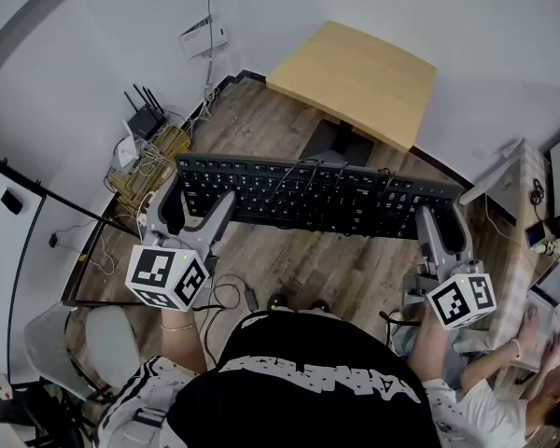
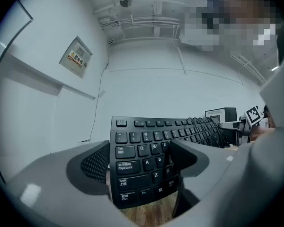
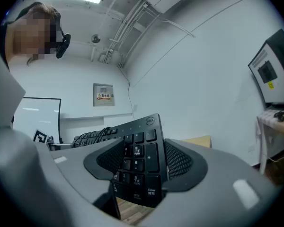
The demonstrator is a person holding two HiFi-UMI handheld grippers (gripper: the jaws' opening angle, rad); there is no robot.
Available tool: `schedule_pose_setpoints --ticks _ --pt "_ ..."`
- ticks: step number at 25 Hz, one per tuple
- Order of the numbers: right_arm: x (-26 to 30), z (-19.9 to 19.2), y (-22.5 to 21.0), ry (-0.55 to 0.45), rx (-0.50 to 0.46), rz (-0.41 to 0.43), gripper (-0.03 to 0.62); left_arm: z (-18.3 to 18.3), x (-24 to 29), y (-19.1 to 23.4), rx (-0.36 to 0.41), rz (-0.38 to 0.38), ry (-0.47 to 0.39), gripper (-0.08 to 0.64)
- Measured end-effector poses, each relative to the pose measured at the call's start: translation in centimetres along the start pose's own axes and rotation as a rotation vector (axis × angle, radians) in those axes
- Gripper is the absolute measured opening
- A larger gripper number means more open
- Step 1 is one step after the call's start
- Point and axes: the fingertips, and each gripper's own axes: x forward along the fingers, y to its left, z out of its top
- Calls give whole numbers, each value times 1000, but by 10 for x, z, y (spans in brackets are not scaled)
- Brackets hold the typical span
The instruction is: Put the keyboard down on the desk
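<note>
While the left hand-held gripper (image 1: 198,205) and right hand-held gripper (image 1: 443,224) each clamp an end, the flat black plastic keyboard (image 1: 317,194) runs left-right, keys up.

A black keyboard (image 1: 317,194), grey grippers with black-and-white marker cubes (image 1: 166,276), a pale wood desk (image 1: 357,79), brown plank floor (image 1: 299,259).

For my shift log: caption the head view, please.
Left gripper and right gripper hold the black keyboard by its ends above the floor, short of the wooden desk.
</note>
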Motion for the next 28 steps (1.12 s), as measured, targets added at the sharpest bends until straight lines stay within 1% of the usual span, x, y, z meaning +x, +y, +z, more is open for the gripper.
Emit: schedule_pose_setpoints --ticks 23,28 --pt "-6 7 9 -38 -3 -18 268 12 0 3 16 -23 -11 385" --pt "-3 7 8 -42 -11 5 268 10 -4 2 12 -2 -23 385"
